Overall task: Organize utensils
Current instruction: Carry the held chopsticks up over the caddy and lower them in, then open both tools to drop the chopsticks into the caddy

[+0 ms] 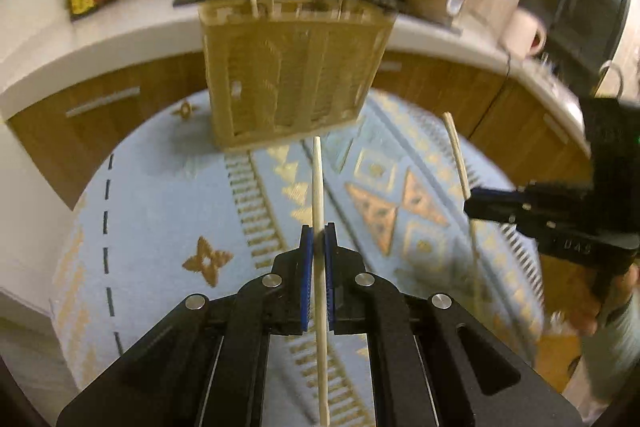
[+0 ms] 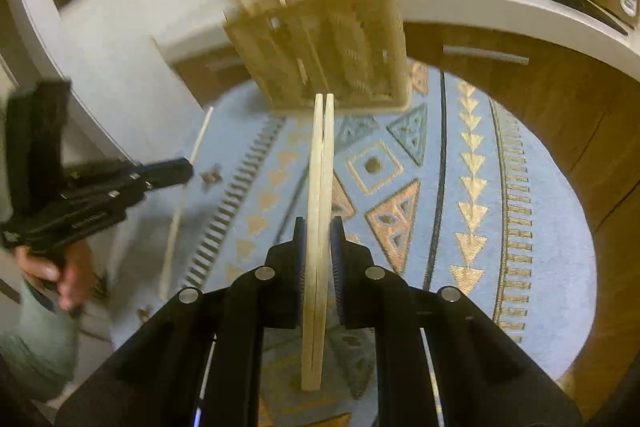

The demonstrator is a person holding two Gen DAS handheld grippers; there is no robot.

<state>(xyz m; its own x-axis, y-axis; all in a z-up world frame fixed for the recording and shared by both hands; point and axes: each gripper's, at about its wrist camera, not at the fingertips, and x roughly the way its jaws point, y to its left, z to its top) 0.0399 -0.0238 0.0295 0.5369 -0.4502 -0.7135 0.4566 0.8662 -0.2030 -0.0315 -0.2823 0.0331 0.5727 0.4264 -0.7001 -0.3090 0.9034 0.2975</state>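
holding one chopstick clenched in our left claw and a pair of chopsticks in our right claw, sticks lengthwise toward twelve o'clock, where the holder stands on the rug, roughly equally near.

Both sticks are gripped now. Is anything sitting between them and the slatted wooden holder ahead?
Nothing visible does. Only bare patterned blue rug lies between the thin pale chopstick in the left hand-held gripper, the flat split wooden stick in the right hand-held gripper, and the slatted wooden holder.
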